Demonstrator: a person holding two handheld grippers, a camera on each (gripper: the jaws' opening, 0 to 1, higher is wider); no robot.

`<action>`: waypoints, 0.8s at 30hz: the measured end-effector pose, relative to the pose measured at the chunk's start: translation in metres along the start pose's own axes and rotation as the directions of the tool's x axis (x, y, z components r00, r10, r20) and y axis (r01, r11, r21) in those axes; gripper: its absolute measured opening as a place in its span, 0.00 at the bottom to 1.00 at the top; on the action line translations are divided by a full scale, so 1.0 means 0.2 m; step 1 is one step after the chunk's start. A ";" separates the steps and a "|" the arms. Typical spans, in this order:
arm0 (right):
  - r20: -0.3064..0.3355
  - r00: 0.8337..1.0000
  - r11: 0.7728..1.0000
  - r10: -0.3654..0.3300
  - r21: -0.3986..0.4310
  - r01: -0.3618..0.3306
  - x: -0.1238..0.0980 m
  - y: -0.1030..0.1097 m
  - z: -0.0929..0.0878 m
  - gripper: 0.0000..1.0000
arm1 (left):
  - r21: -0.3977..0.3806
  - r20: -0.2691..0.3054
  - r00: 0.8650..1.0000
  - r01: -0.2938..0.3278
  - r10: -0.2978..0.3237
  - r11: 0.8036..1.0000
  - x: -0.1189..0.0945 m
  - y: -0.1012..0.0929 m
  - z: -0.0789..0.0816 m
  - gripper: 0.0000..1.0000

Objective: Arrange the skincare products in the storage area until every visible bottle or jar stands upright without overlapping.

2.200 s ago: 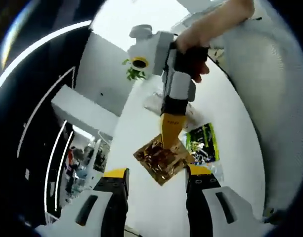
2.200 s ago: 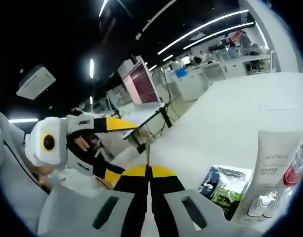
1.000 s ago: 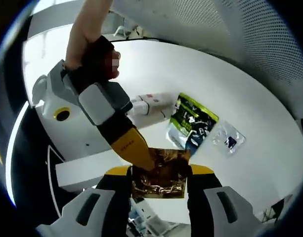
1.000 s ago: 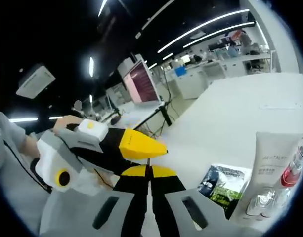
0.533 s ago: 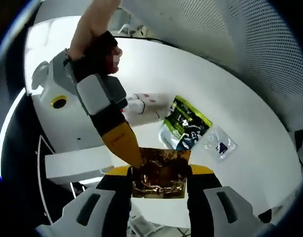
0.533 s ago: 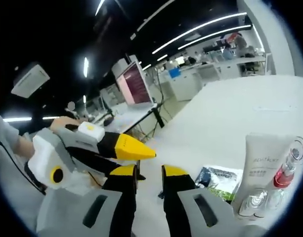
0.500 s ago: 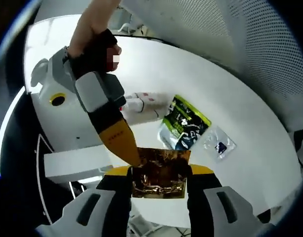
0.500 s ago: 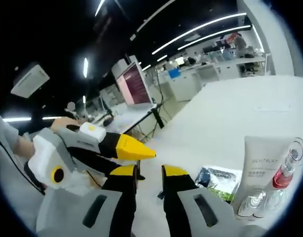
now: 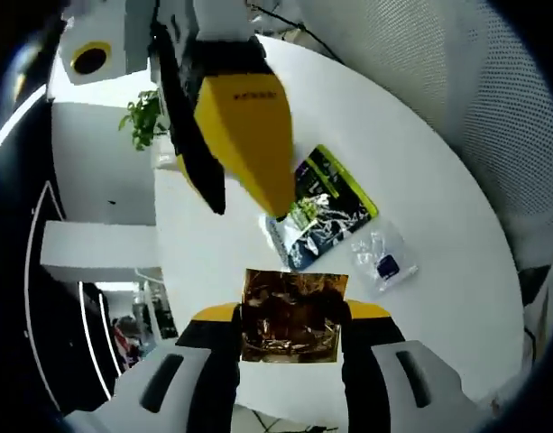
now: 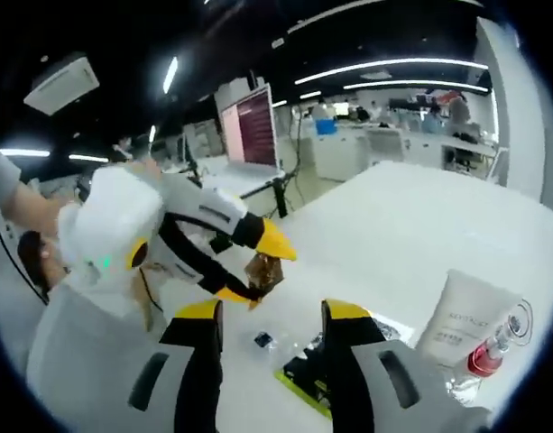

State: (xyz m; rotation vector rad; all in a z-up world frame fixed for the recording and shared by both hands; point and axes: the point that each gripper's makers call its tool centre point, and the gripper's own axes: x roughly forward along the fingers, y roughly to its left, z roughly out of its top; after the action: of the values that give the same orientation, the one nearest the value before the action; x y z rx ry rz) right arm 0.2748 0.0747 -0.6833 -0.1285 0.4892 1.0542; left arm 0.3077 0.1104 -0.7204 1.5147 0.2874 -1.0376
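- Strong fisheye bend in both views; straight edges curve hard toward the rim.
- Left gripper view: bright, even light on the white table (image 9: 420, 225), near blown out, hardly any shadow.
- Crinkled gold foil sachet (image 9: 294, 314) throwing small dark and bright reflections.
- Right gripper (image 9: 249, 185), close to the lens here, large and slightly soft at its yellow tips.
- Right gripper view: dim room behind, dark ceiling cut by thin bright ceiling light strips (image 10: 398, 65) with mild flare.
- Glowing pink monitor (image 10: 257, 128), overexposed and without legible detail.
- Left gripper (image 10: 258, 268) smeared by motion blur, outlines doubled.
- White tube (image 10: 464, 318) evenly lit, print too soft to read.
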 end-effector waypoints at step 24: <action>-0.103 0.994 0.994 0.031 -0.106 -0.042 0.01 0.04 -0.09 0.60 | -0.474 0.011 0.929 0.330 -0.370 0.816 0.40 -0.13 -0.27 0.48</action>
State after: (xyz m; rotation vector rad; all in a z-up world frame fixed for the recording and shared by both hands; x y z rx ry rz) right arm 0.2638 0.0744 -0.6997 -0.2705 0.5278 1.1137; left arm 0.3597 0.1359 -0.8025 1.0789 0.8442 -1.0937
